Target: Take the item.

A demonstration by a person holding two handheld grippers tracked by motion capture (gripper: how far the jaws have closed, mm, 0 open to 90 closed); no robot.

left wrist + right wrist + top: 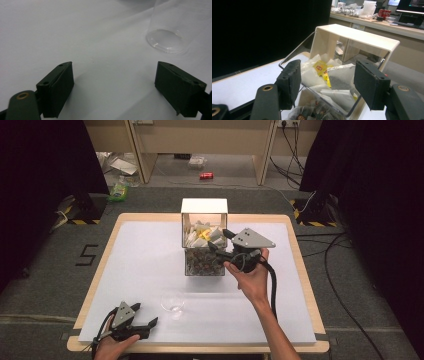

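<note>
Taking the clear box (204,245) of tea bags at the table's middle as landmark: the left gripper (131,326) rests well down-left of it at the near table edge, jaws wide apart with nothing between them. A clear glass (173,301) stands between gripper and box. The right gripper (221,241) hovers at the box's right side (jaws apart, clamping nothing), a pale tea bag (340,78) in the upper compartment lying between them.
</note>
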